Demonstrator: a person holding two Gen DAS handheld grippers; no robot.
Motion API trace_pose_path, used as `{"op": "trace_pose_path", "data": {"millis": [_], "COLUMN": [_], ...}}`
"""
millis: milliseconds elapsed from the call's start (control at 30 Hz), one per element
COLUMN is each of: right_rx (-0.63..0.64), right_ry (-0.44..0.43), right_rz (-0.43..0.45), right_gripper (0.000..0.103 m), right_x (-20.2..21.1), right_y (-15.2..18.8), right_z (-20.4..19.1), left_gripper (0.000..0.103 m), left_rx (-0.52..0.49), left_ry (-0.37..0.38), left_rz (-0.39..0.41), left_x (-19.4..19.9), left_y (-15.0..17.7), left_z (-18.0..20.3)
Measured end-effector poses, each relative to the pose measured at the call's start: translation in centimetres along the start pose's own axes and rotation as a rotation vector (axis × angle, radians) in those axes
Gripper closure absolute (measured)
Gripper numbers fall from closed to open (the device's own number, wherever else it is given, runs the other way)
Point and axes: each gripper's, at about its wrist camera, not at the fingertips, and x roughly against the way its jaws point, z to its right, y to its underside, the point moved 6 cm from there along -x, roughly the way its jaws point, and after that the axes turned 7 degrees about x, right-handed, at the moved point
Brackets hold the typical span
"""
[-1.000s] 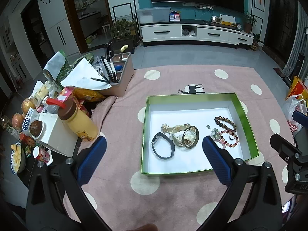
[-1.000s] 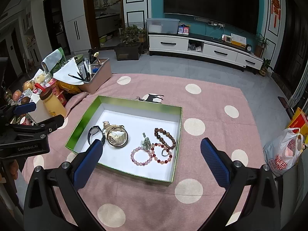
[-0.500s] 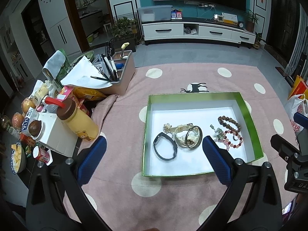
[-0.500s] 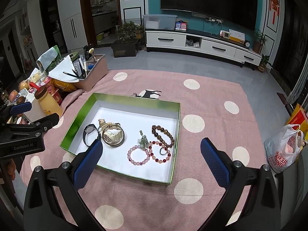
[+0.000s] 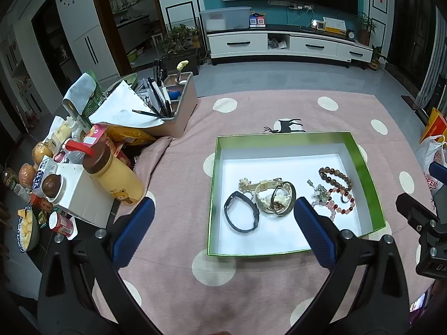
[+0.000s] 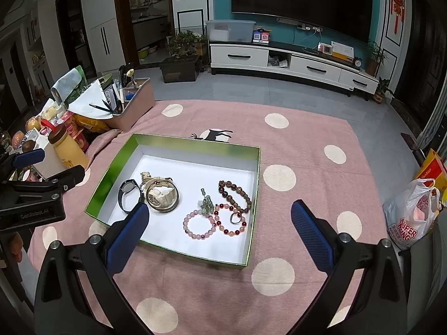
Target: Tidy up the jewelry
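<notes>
Several bracelets (image 6: 216, 217) bunch together at lower centre of the green box (image 6: 195, 142), so either wide-open gripper, left gripper (image 5: 223, 223) or right gripper (image 6: 218, 226), could snag two.

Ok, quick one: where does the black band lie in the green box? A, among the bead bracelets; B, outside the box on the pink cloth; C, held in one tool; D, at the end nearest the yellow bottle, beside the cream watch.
D: the black band lies inside the green box at the end toward the yellow bottle, right beside the cream watch.
</notes>
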Motion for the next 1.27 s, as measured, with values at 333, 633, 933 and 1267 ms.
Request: {"op": "trace_pose_path", "data": {"millis": [333,633,933,1267], "right_rx": [-0.001,-0.001,-0.003,-0.004], "right_ry": [-0.001,0.001,0.001,0.002], "right_rz": [0.0,-0.001,-0.001,0.001], "right_gripper": [0.001,0.001,0.001,0.001], "right_x": [0.04,0.01,-0.03,0.0], "right_y": [0.03,0.03,0.04,0.05], "right_z": [0.0,0.0,0.06,0.06], "left_gripper": [0.002,0.002,0.002,0.002], "left_rx": [0.002,0.003,0.003,0.007], "left_ry": [-0.006,-0.009,-0.014,-0.023], "left_rz": [-0.001,-0.003,-0.005,-0.011], "left_x": [-0.17,-0.16,-0.25,-0.4], "left_y": [0.13,0.13,0.17,0.18], "left_z": [-0.23,-0.28,-0.39,-0.26]}}
